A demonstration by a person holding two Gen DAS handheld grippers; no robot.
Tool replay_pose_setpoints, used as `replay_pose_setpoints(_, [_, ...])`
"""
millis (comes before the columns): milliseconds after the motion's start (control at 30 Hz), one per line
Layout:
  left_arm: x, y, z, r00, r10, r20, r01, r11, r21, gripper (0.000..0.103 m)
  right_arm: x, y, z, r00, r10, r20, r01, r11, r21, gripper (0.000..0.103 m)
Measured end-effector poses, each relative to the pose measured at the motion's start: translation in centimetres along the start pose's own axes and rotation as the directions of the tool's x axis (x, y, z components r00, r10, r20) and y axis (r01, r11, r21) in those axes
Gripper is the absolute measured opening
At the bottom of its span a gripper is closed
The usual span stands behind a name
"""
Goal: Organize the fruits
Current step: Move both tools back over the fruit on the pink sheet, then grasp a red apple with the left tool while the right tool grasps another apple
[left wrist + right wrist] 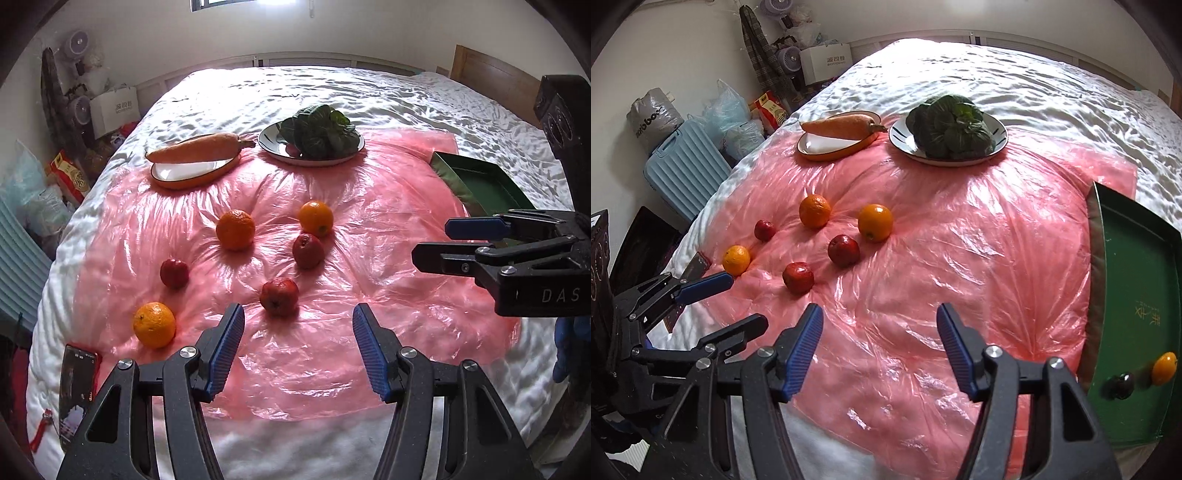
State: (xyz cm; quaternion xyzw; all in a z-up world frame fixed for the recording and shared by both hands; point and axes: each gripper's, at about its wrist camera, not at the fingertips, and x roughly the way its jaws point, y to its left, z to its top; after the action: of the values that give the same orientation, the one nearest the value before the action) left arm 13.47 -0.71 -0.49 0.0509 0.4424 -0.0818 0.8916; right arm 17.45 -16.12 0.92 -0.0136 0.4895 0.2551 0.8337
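**A:** Where do the fruits sit against the two claws?

**B:** All loose on the crinkled pink plastic sheet (369,229) spread over the white bed. The left gripper (298,349) hovers with its blue ribbed pads apart and nothing between them. Just beyond its tips lies a dark red apple (279,296), a little left of the gap's centre.

**A:** And the rest?

**B:** A round orange (154,324) lies off to the left of the left pad, near a black phone (75,391) at the bed's edge. Farther out are a second red apple (174,273), a third red apple (308,250), and two more oranges, one at (235,229) and one at (316,218) touching that third apple.

**A:** The right claw?

**B:** The right gripper (880,349) also stands apart and empty, over bare pink plastic; the fruits lie ahead and to its left, well clear of it. To its right is the green rectangular tray (1137,280) (already holding a small orange fruit (1164,368) and a dark round fruit (1121,385)).

**A:** Anything behind?

**B:** An orange-rimmed oval dish (192,171) with a long carrot (197,147), and a dark plate (269,142) of leafy greens (319,133).
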Motion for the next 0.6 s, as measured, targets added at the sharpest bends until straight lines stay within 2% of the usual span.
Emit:
replay_pose_setpoints(133, [1.0,0.7,0.3,0.999,0.048,0.025,-0.048,0.999,0.016,0.054,1.8,1.5,1.5,0.999,0.038,-0.002,-0.038,0.998,-0.049,0.085])
replay_pose_setpoints(200, [1.6,0.8,0.3,0.998,0.060,0.029,-0.060,0.998,0.022,0.051,2.8,2.0,2.1,0.998,0.059,-0.009,-0.060,0.996,-0.059,0.064])
replay_pose_setpoints(267, [2.2,0.7,0.3,0.996,0.078,0.034,-0.079,0.996,0.037,0.049,3.7,2.4,2.5,0.998,0.066,-0.020,-0.067,0.995,-0.074,0.062])
replay_pose_setpoints(333, [2.9,0.8,0.3,0.997,0.077,0.024,-0.078,0.996,0.037,0.045,4.7,2.7,2.8,0.997,0.075,-0.034,-0.077,0.993,-0.089,0.053])
replay_pose_setpoints(400, [3.7,0.9,0.4,0.998,0.064,0.003,-0.064,0.998,0.029,0.035,5.5,2.9,3.2,0.997,0.069,-0.045,-0.073,0.992,-0.103,0.050])
replay_pose_setpoints(600, [5.4,0.8,0.5,0.998,0.051,-0.022,-0.050,0.999,0.016,0.033,7.3,2.8,4.1,0.997,0.051,-0.066,-0.059,0.990,-0.124,0.049])
